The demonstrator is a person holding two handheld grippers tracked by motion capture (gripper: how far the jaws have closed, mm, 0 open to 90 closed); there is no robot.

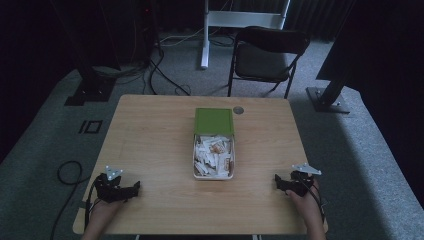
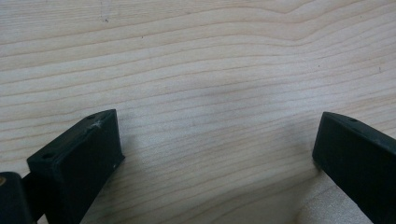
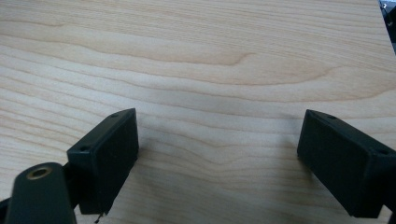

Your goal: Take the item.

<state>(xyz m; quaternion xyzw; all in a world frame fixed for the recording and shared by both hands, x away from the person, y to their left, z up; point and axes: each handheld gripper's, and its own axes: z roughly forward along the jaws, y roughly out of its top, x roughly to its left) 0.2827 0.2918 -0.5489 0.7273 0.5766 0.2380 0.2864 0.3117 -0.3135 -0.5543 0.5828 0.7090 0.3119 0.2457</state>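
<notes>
A white box point(image 1: 214, 155) full of several small white packets stands in the middle of the wooden table point(image 1: 150, 135), its green lid point(image 1: 214, 121) folded back on the far side. My left gripper point(image 1: 134, 189) rests on the table near the front left corner, held by a hand, pointing toward the centre. Its jaws stand wide apart over bare wood, left gripper point(image 2: 217, 144) open with nothing between. My right gripper point(image 1: 278, 182) rests near the front right edge. Bare wood lies between the right gripper point(image 3: 218, 140) jaws, which are open too.
A black folding chair point(image 1: 267, 55) stands behind the table's far edge. A round grommet point(image 1: 238, 110) sits in the tabletop beside the lid. Cables point(image 1: 165, 75) run over the grey carpet at the far left, and dark stand feet point(image 1: 327, 97) sit on both sides.
</notes>
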